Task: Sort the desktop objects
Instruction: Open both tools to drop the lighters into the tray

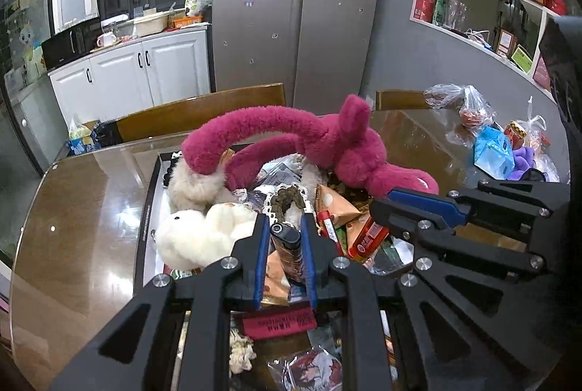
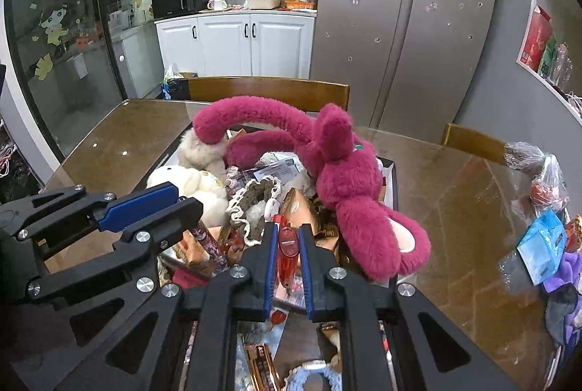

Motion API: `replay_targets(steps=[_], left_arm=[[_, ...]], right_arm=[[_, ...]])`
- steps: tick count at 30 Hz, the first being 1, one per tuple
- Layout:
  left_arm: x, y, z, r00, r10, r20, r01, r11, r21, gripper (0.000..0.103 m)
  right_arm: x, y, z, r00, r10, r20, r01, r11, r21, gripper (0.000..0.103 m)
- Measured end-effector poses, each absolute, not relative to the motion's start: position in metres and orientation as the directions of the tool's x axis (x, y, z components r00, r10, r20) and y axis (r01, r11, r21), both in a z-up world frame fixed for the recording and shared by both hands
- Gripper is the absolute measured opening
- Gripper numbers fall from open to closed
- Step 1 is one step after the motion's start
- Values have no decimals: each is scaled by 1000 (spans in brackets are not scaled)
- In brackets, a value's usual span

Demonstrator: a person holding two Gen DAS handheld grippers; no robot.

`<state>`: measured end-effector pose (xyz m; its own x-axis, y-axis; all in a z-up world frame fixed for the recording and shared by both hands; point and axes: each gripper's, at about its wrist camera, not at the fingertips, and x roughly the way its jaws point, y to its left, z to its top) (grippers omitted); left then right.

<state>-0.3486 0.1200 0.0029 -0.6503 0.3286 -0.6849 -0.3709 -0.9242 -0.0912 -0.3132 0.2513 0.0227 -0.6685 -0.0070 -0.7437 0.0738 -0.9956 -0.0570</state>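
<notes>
Black lighter [image 1: 287, 245] clamped in left gripper [image 1: 285, 227]; red clipper [image 2: 288, 240] clamped in right gripper [image 2: 287, 234].

A box [image 1: 147, 209] full of small things sits on the table [image 1: 83, 209], with two chairs [image 1: 203, 111] behind the table and a fridge [image 1: 298, 9] behind them. A plush [image 1: 338, 143] lies across the heap in the box, its long arms arching left over a white toy [image 1: 196, 238]. Right of the box, bags [image 1: 469, 114] crowd the table's edge. The left gripper [image 1: 285, 245] holds a lighter [image 1: 287, 242] above the box's near end; the right gripper [image 2: 287, 245], just beside it (on its right), holds a small case [image 2: 288, 240].
</notes>
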Motion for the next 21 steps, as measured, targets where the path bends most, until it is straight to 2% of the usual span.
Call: replay_targets(steps=[8,11,13,15,18,21], left_arm=[[-361,119,-2,-651,330,-684,-366,-925,-98,18],[-361,118,-1,-676,281,-682,-332,-941,-59,22],[-361,112,1,-682,266,-681,-310,-949,-60,31],[-361,104,2,-687,244,-684,-280,-958,-61,56],[-357,91,9,-711,219,-668,-240,-969,-62,74],[-347,75,17,-729,215,-650,-216,-973,-80,87]], right_arm=[[-328,253,18,-656,-16,-755,81,-995,-50,13],[-330,253,16,-646,-23,-763,70,-997,-29,15],[-332,256,17,-641,-17,-767,48,-999,-19,30],[-329,259,20,-653,-15,-757,36,-999,-11,38],[-324,262,28,-668,-4,-745,21,-1000,-13,44],[-317,264,37,-685,-23,-728,22,-1000,12,59]])
